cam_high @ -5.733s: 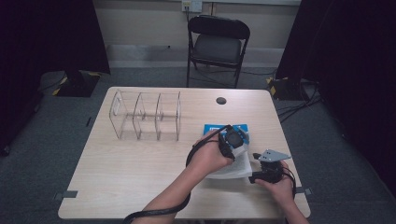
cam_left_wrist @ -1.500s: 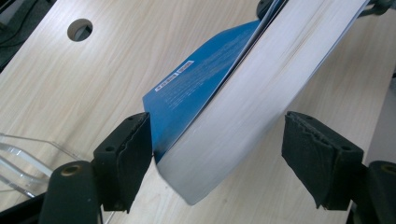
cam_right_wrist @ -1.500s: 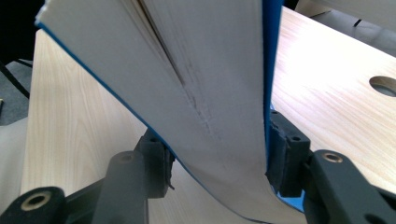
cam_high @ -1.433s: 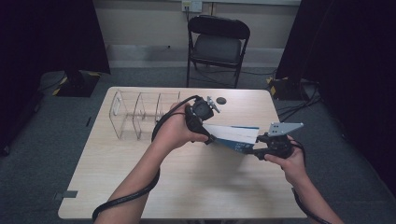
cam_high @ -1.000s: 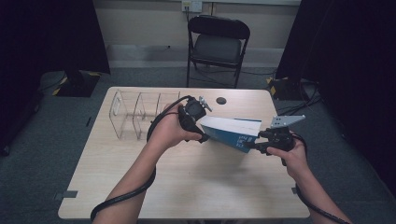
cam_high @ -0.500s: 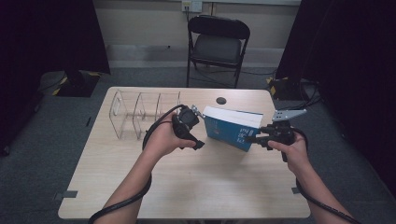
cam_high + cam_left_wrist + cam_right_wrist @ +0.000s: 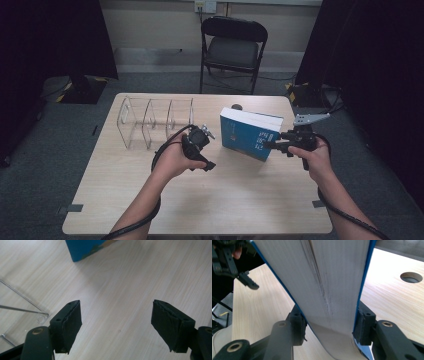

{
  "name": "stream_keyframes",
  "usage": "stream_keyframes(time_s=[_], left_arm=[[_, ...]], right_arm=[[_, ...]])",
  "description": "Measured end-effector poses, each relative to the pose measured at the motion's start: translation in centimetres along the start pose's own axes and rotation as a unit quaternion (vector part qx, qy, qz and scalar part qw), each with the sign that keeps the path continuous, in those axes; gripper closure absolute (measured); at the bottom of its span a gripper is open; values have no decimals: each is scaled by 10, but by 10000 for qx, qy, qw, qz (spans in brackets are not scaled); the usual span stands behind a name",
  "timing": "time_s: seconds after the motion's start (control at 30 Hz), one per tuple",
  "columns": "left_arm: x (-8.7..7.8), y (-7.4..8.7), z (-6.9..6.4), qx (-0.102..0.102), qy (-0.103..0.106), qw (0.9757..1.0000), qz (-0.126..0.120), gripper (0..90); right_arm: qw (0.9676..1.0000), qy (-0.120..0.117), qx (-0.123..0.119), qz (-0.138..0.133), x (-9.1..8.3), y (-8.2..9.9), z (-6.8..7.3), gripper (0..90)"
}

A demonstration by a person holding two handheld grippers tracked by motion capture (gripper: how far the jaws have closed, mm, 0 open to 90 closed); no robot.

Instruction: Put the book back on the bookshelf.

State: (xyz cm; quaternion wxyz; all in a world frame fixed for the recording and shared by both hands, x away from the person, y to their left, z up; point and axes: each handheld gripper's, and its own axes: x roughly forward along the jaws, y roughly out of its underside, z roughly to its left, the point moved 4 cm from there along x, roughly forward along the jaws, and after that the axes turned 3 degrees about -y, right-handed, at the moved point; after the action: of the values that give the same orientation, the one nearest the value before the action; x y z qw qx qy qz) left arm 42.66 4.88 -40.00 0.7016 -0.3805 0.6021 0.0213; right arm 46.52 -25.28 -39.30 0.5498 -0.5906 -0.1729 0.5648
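book (image 7: 248, 136) upright, spine toward rack (image 7: 156, 121)

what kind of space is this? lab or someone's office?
Most likely a lab or recording studio, not an office: black curtains hang on both sides, a lone wooden table stands on grey carpet, and a folding chair faces a bare wall.
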Motion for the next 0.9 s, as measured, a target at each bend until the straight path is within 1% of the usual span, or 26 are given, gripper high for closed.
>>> stream_keyframes(time_s=[0.07,0.1,0.2,0.23,0.27,0.3,0.4,0.47,0.57,0.63,0.7,0.77,0.8,0.87,0.9], left_arm=[[4,6,-1,-15,25,10000,55,242],[4,6,-1,-15,25,10000,55,242],[9,14,-3,-49,71,9999,90,239],[11,17,-4,-100,118,9999,59,239],[11,17,-4,-100,118,9999,59,239],[13,21,-5,-76,127,9999,57,239],[15,25,-6,-122,175,9998,64,239],[17,28,-5,-118,151,9998,55,239],[19,32,-3,-170,155,9997,12,239],[20,36,-3,-250,137,9996,-17,240],[22,40,-3,-292,144,9995,-10,241],[23,42,-3,-284,119,9995,-5,242],[25,46,-4,-298,111,9995,3,242],[26,50,-5,-307,151,9994,-27,241],[26,52,-6,-358,160,9992,-41,241]], right_arm=[[10000,13,52,2,0,-1,-1,527],[10000,13,52,2,0,-1,-1,527],[9999,85,23,63,-1,-3,-3,533],[9999,100,38,57,-1,-3,-5,534],[9999,114,43,53,-1,-4,-5,535],[9999,137,53,51,-2,-4,-6,537],[9998,182,41,54,-2,-5,-7,540],[9998,197,31,50,-2,-5,-8,543],[9997,223,48,34,-3,-5,-9,545],[9997,258,41,16,-3,-5,-9,547],[9997,258,30,15,-3,-5,-10,548],[9996,272,30,11,-3,-5,-10,547],[9996,292,32,6,-3,-5,-11,548],[9994,342,13,17,-3,-6,-11,549],[9994,356,17,15,-3,-6,-11,549]])
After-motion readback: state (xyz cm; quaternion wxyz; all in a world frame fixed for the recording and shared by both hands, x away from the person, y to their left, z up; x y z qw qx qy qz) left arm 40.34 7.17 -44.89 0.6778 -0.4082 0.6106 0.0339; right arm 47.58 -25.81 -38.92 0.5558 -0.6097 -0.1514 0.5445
